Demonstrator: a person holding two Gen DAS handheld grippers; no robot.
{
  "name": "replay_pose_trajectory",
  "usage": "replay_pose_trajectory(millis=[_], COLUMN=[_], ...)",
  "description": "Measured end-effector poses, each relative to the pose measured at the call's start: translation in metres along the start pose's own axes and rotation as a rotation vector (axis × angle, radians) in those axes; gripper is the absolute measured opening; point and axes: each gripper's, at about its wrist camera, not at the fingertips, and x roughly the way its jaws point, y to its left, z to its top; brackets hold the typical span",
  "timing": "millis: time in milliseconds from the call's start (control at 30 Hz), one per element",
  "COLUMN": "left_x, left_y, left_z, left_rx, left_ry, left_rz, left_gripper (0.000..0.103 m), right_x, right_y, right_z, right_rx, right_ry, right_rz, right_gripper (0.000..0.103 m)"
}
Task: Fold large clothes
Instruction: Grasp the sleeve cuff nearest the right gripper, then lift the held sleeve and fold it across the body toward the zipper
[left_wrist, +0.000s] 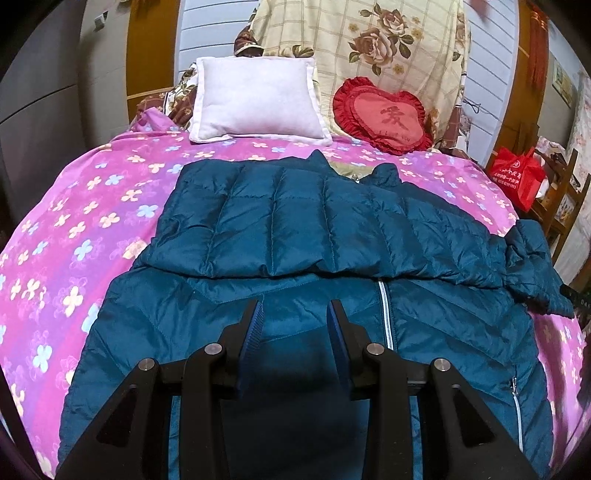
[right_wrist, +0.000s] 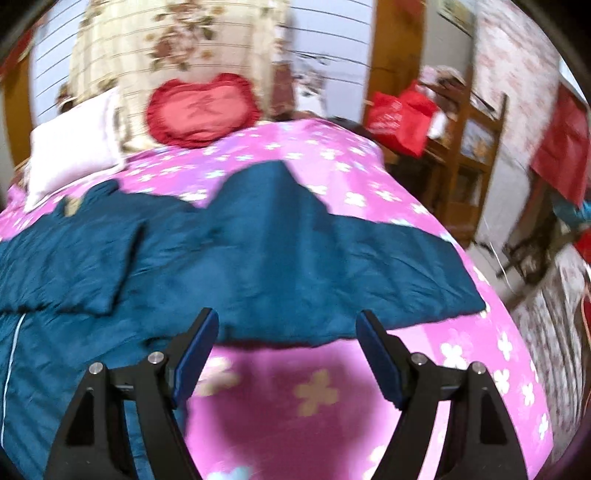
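A large teal quilted jacket (left_wrist: 280, 236) lies flat on a pink flowered bedspread (left_wrist: 74, 229). One sleeve is folded across its chest, the other sleeve (left_wrist: 532, 266) trails to the right. A silver zipper (left_wrist: 386, 317) runs down its front. My left gripper (left_wrist: 295, 314) is open and empty, just above the jacket's lower front. In the blurred right wrist view, my right gripper (right_wrist: 286, 328) is wide open and empty, above the bedspread (right_wrist: 332, 398) at the edge of the outstretched right sleeve (right_wrist: 332, 258).
A white pillow (left_wrist: 255, 99) and a red heart cushion (left_wrist: 384, 114) lie at the head of the bed against a floral quilt (left_wrist: 369, 44). A red bag (left_wrist: 517, 177) and wooden shelves (right_wrist: 469, 155) stand right of the bed.
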Motion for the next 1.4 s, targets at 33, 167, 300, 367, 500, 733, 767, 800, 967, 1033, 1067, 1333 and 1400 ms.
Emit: replay_pose_trajectory(millis=[33, 167, 300, 367, 500, 733, 767, 800, 967, 1033, 1067, 1333, 1400], left_x=[0.0, 0.002, 0.003, 0.004, 0.006, 0.011, 0.011, 0.012, 0.016, 0.017, 0.017, 0.012, 0.012], left_y=[0.0, -0.003, -0.007, -0.009, -0.01, -0.007, -0.007, -0.007, -0.007, -0.007, -0.008, -0.007, -0.005], left_z=[0.0, -0.002, -0.003, -0.003, -0.004, -0.007, -0.007, -0.007, -0.009, -0.009, -0.009, -0.008, -0.006], left_rx=[0.003, 0.019, 0.038, 0.045, 0.057, 0.058, 0.058, 0.059, 0.066, 0.071, 0.073, 0.08, 0.076], left_ry=[0.002, 0.007, 0.018, 0.02, 0.018, 0.032, 0.031, 0.03, 0.04, 0.044, 0.046, 0.03, 0.032], left_rz=[-0.001, -0.004, -0.011, -0.011, -0.006, 0.004, 0.007, 0.01, 0.017, 0.021, 0.021, 0.046, 0.062], left_gripper=[0.014, 0.014, 0.014, 0.014, 0.014, 0.014, 0.014, 0.014, 0.014, 0.014, 0.014, 0.014, 0.014], right_x=[0.007, 0.032, 0.058, 0.073, 0.093, 0.115, 0.118, 0.121, 0.136, 0.139, 0.14, 0.12, 0.11], right_y=[-0.01, -0.049, -0.099, -0.124, -0.162, -0.202, -0.206, -0.21, -0.216, -0.215, -0.214, -0.182, -0.172], right_z=[0.002, 0.01, 0.018, 0.021, 0.02, 0.014, 0.014, 0.014, 0.015, 0.014, 0.013, 0.022, 0.025], right_rx=[0.013, 0.059, 0.15, 0.201, 0.259, 0.339, 0.349, 0.358, 0.381, 0.384, 0.385, 0.3, 0.279], right_ry=[0.004, 0.018, 0.03, 0.051, 0.075, 0.098, 0.098, 0.101, 0.121, 0.129, 0.131, 0.107, 0.082], right_rz=[-0.027, -0.118, -0.172, -0.197, -0.243, -0.291, -0.286, -0.277, -0.229, -0.21, -0.203, -0.126, -0.124], right_gripper=[0.08, 0.08, 0.084, 0.085, 0.086, 0.091, 0.094, 0.095, 0.096, 0.095, 0.09, 0.024, 0.024])
